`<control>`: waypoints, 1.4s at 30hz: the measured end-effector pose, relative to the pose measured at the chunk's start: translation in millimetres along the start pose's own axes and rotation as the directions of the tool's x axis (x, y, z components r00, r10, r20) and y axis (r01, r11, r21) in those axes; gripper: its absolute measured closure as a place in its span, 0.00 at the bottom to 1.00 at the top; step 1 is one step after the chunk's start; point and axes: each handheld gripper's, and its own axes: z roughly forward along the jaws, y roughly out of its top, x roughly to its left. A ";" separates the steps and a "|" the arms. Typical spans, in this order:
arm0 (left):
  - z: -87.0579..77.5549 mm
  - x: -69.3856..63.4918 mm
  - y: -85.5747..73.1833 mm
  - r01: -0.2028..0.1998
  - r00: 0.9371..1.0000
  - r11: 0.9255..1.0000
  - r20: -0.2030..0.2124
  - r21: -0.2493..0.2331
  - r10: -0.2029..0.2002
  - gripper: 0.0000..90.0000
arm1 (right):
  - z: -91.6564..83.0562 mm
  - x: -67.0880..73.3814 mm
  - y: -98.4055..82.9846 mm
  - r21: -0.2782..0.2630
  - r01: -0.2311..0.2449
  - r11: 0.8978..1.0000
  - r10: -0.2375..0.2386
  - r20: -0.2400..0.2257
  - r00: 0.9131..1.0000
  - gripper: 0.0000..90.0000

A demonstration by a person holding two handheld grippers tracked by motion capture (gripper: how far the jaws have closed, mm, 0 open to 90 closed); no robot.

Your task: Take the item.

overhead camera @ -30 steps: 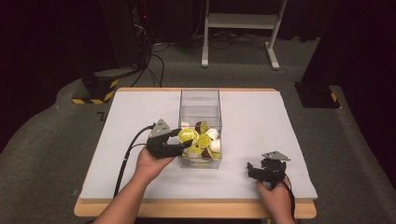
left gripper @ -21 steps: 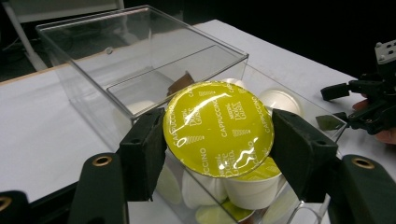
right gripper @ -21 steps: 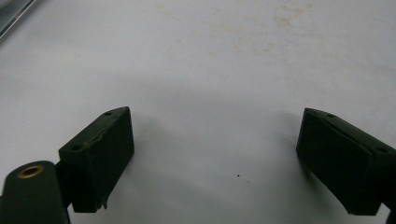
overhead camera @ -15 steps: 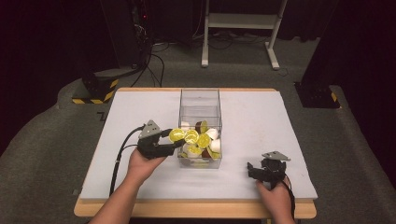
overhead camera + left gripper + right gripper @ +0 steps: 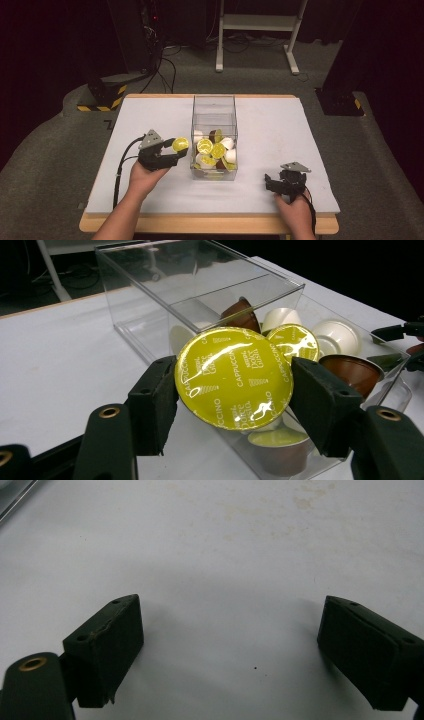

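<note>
- The left gripper (image 5: 176,150) sits at the left of the white table (image 5: 280,125), held up in the person's left hand (image 5: 145,172), with its black cable (image 5: 120,167) trailing back toward the table's near edge.
- Its two jaws are clamped on a yellow-lidded coffee capsule (image 5: 180,145), one pad on each side of the round foil lid; in the left gripper view the capsule (image 5: 234,377) faces the camera, with "Cappuccino" printed on the shiny lid.
- The held capsule is just outside the left wall of the clear plastic box (image 5: 214,107), close to it but apart from it, and off the table top.
- The clear box stands in the middle of the table, long side running away from the person. Its near half is heaped with more capsules (image 5: 215,150): yellow-lidded, white and brown ones lying mixed and tilted. The far half looks bare.
- In the left gripper view a second yellow lid (image 5: 292,342), a brown capsule (image 5: 242,312) and white ones (image 5: 337,335) show through the box wall behind the held capsule.
- The right gripper (image 5: 272,182) lies low at the near right of the table in the person's right hand (image 5: 295,210), well apart from the box.
- Its jaws stand spread wide with nothing between them; the right gripper view shows both pads (image 5: 107,640) over bare white table.
</note>
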 end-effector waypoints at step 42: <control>-3.7 54.7 -15.3 0.010 0.986 1.000 -0.165 0.006 -0.009 0.42 | 0.0 0.2 -0.1 0.000 0.000 1.000 0.000 0.000 1.000 0.12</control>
